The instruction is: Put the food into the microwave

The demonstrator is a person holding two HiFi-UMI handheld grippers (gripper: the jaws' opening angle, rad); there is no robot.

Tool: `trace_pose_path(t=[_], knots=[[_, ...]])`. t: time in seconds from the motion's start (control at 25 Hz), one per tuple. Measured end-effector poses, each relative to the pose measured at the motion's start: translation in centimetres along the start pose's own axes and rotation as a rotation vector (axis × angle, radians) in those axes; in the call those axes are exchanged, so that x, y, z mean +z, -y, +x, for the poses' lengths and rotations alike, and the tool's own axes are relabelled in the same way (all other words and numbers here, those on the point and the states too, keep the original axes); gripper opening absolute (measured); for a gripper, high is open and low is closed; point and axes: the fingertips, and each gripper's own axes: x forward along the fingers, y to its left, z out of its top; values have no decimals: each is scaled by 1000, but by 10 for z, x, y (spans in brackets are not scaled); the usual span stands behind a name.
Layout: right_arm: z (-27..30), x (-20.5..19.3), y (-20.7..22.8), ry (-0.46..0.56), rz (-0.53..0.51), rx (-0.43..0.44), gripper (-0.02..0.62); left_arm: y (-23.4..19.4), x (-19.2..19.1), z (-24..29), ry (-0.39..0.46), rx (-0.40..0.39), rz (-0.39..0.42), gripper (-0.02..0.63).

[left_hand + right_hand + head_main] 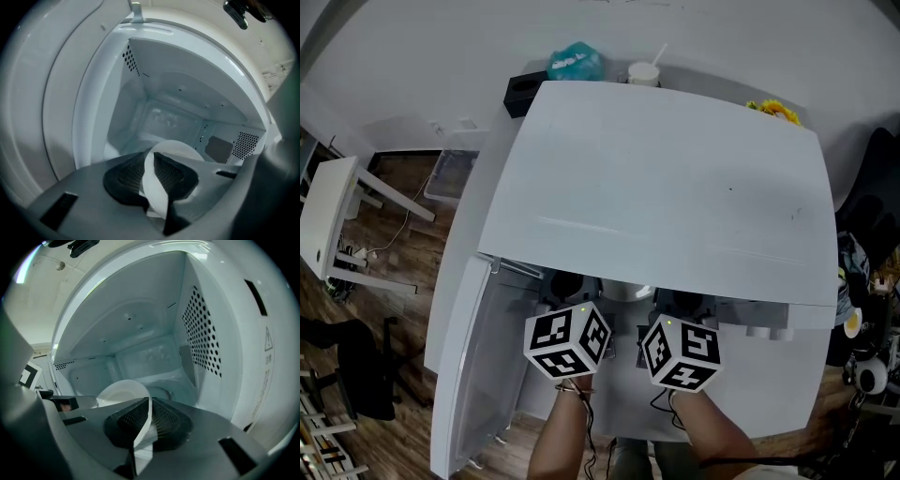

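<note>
Microwave (675, 178) stands open above wood floor (403, 244), left claw (152, 180) and right claw (149, 420) both clamped on plate (119, 392).

You are standing at a snack corner in what looks like an office or workroom rather than a fitted kitchen; which of the two cannot be told. Your left gripper (152, 176) and right gripper (150, 420) both reach into a white box-shaped microwave oven (666, 178), its white door (469, 375) swung open just left of the left gripper. Beyond both grippers, behind the oven, stand a crumpled teal bag (575, 62) and a white cup with a straw (644, 73). Well to the left of the left gripper are brown wood-plank flooring (403, 234), a white table (328, 211), loose cables (358, 253) and a black chair (352, 375).
</note>
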Motion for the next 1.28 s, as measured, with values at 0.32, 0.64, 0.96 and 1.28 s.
trace_pose_path(t=[0.32,0.64,0.96,1.28], knots=[[11,0,4,4,-7,-36,20,-1,-5,10,3,3,18,63],[16,-3,5,-16,-45,-84,20,0,-8,16,4,8,34,63],[20,-9,8,-65,-78,-151,20,1,-10,20,1,52,80,63],[18,-8,6,-36,-127,-156,20,2,-9,19,15,19,58,63]])
